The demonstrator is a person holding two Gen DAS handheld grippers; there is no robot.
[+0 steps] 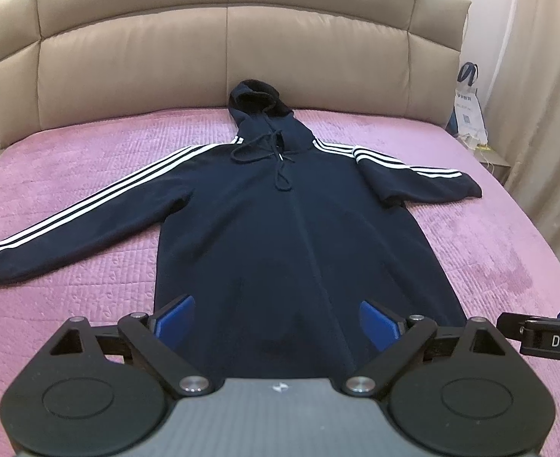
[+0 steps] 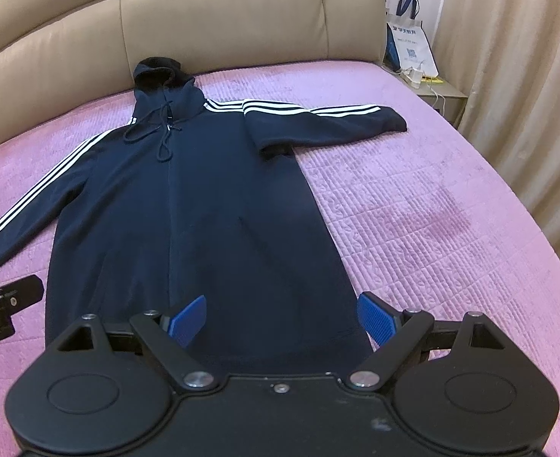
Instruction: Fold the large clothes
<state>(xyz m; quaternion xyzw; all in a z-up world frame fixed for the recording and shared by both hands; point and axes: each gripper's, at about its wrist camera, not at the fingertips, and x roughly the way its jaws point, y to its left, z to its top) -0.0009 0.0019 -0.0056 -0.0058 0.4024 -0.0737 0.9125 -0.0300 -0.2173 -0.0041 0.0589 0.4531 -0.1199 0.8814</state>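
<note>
A navy hoodie [image 1: 280, 228] with white sleeve stripes lies flat, front up, on the pink bedspread [image 1: 89, 160], hood toward the headboard. Both sleeves are spread out to the sides. My left gripper [image 1: 278, 320] hovers open over the hem, blue pads wide apart and nothing between them. In the right wrist view the same hoodie [image 2: 203, 209] fills the left half, and my right gripper [image 2: 281, 318] stands open above the hem's right corner, empty. Each gripper's black body shows at the edge of the other's view: the right gripper [image 1: 542, 337] and the left gripper [image 2: 2, 312].
A padded beige headboard [image 1: 222, 57] runs along the far side. A bedside table [image 2: 432, 89] with a white tote bag [image 2: 409, 42] and cables stands at the far right, beside beige curtains [image 2: 508, 76]. Bare pink bedspread [image 2: 413, 209] stretches right of the hoodie.
</note>
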